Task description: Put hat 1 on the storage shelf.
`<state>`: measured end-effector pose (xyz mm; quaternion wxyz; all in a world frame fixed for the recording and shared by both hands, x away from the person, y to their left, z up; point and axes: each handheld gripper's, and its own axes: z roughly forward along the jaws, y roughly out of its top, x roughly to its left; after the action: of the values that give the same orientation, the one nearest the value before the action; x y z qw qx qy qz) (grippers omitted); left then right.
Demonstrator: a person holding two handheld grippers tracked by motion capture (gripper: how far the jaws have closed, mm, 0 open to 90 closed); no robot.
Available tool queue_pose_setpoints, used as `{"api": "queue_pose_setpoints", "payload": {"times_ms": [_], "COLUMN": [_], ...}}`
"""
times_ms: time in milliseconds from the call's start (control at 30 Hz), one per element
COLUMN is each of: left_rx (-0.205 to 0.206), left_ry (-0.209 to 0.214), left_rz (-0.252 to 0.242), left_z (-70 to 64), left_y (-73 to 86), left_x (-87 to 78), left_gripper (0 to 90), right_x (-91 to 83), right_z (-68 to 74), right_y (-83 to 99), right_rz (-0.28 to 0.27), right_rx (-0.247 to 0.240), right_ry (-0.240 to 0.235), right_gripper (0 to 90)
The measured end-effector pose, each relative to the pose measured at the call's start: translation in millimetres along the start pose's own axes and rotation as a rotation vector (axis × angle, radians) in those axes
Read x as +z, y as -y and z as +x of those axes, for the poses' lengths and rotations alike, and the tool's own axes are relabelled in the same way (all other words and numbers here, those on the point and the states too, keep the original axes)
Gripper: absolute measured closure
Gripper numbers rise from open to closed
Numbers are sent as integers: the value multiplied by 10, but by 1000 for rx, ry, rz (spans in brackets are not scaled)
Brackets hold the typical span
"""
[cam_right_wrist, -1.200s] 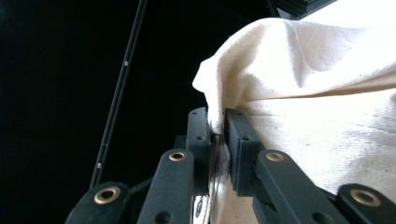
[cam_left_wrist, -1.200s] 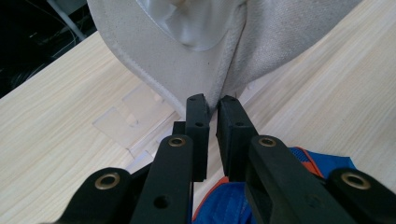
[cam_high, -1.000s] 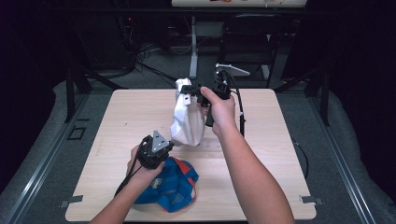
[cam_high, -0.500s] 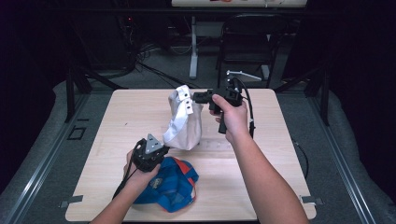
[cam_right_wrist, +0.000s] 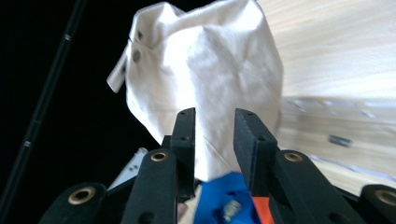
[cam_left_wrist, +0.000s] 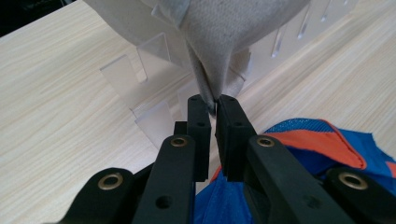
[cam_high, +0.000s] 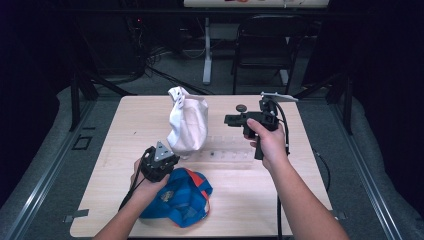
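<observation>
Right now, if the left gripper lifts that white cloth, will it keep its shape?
Probably not: the white cloth sags in creased folds, so it is likely floppy. The left gripper pinches one thin fold, suggesting it is light, though it may slip.

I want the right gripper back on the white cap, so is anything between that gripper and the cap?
Nothing visible is. The right gripper hangs open beside the white cap, with bare table beneath the gap. The left gripper pinches the cap's lower edge on the near side, away from that path.
</observation>
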<state>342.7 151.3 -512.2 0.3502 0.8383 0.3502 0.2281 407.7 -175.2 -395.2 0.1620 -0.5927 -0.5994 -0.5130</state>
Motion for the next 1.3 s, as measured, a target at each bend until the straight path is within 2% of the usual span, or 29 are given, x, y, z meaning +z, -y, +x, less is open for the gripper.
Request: {"api": "queue_pose_setpoints", "payload": {"times_ms": [167, 300, 533, 733, 933, 1133, 1233, 1300], "left_rx": [50, 55, 43, 11, -6, -33, -41, -64], "left_ry": [-21, -22, -30, -24, -28, -32, -28, -20], "left_rz": [21, 30, 19, -9, -5, 18, 46, 59], "left_z": [-49, -59, -72, -81, -53, 18, 68, 106], "left_y": [43, 88, 112, 179, 287, 368, 417, 465], "left_x": [31, 43, 33, -54, -160, -297, -383, -442], "left_gripper": [850, 851, 842, 760, 645, 561, 531, 514], "right_x": [-14, -7, 54, 124, 149, 177, 194, 205], "right_z": [-148, -271, -480, -539, -614, -711, -714, -694], "right_y": [169, 342, 658, 924, 1135, 1285, 1336, 1360], "right_rz": [25, 44, 68, 91, 106, 99, 100, 101], "right_rx": [-44, -67, -118, -235, -303, -320, -333, -346], "right_ry": [65, 87, 153, 223, 255, 256, 262, 258], "right_gripper": [679, 650, 608, 580, 546, 537, 531, 528]}}
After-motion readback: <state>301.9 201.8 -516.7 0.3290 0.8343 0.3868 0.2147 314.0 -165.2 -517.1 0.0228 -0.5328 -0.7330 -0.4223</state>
